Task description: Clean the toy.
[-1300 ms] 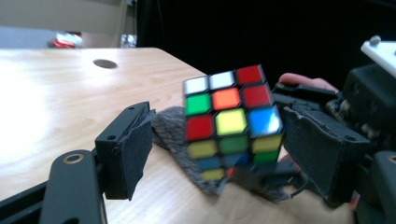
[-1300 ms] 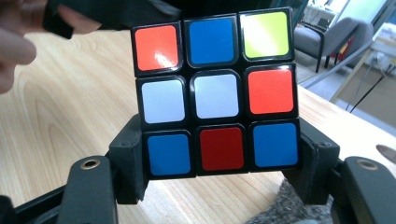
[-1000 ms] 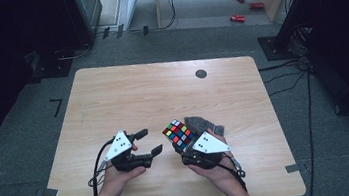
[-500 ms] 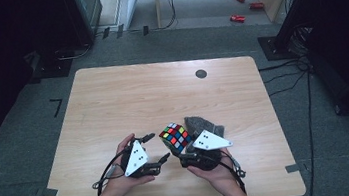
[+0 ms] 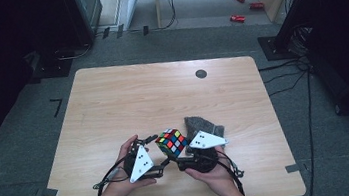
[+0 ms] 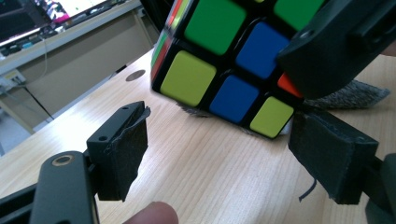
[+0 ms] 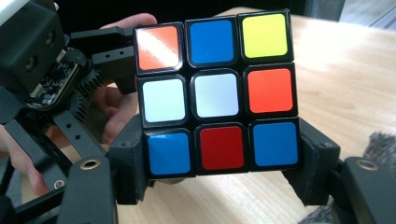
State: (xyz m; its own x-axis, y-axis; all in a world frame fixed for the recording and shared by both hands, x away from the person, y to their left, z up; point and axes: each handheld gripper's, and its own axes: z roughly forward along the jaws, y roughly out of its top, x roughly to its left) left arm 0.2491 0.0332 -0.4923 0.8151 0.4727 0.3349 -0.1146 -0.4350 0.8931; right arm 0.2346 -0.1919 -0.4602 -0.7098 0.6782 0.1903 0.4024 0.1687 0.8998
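We see a puzzle cube (image 5: 171, 142) held up off the counter (image 5: 113, 105) near its front edge, between the two hands. The right tool (image 7: 219, 179) is clamped on the cube: in the right gripper view its two padded jaws press the bottom row from both sides, and the face toward the camera reads orange, blue, yellow; white, white, orange; blue, red, blue. The left tool (image 6: 217, 154) has its jaws wide apart, holding nothing; in the left gripper view the cube (image 6: 224, 60) hangs tilted just above and beyond them, green, blue and yellow-green stickers showing, with the right tool's black jaw over its right corner. We cannot tell if the left pads touch the cube. A grey fuzzy cloth (image 5: 203, 123) lies on the counter just behind the right hand (image 5: 212, 174). The left hand (image 5: 124, 177) sits just left of the cube. A dark round spot (image 5: 201, 73) marks the counter's far side.
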